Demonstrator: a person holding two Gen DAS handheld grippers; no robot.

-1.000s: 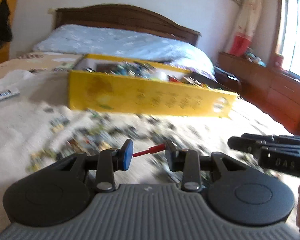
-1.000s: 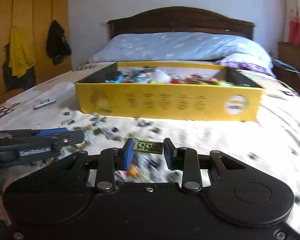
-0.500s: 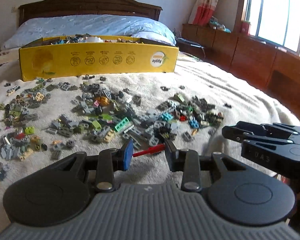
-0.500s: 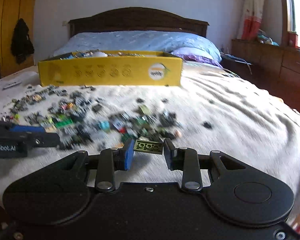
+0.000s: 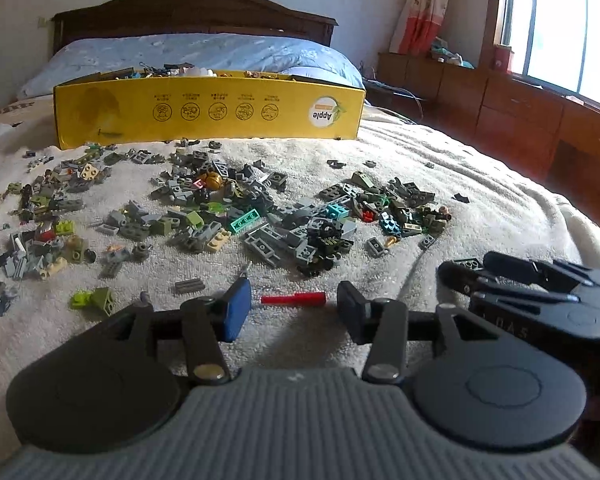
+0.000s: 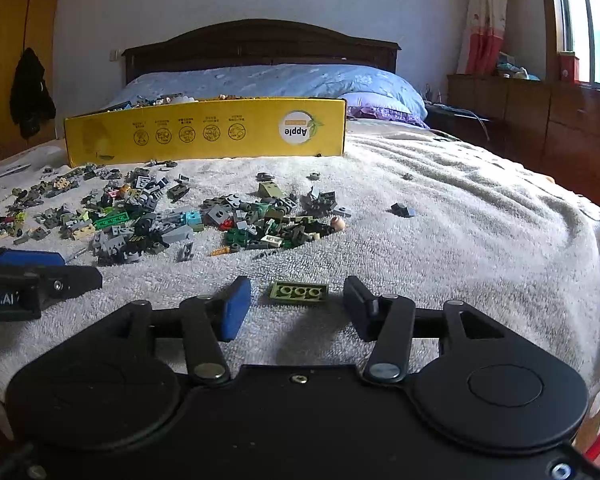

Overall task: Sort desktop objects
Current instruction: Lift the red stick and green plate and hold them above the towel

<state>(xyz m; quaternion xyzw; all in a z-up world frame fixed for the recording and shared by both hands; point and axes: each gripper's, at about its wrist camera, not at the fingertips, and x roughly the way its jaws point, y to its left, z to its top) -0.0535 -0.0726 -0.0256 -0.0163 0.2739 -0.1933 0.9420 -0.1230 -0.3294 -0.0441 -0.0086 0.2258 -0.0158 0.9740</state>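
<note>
Left claw: jaws parting, the blue pad on one side and the dark pad on the other, neither touching anything.
Red pin: lies crosswise in the gap between the left claw's pads, clear of both, low over the white towel; whether it rests on the cloth I cannot tell.
Right claw: jaws also spreading — nothing pressed between them.
Olive plate: a flat studded brick, studs up, on the towel between the right claw's pads and apart from both.
Claws together: side by side at the near edge of the bed; in the left wrist view the right claw shows at the right edge, in the right wrist view the left claw at the left edge.
Brick piles: loose grey, green, teal and tan pieces scattered over the towel beyond both claws — one cluster to the left, a denser one in the middle.
Yellow box: open-topped, behind the piles, with more pieces heaped inside.
Beyond: blue pillow and dark wooden headboard.
</note>
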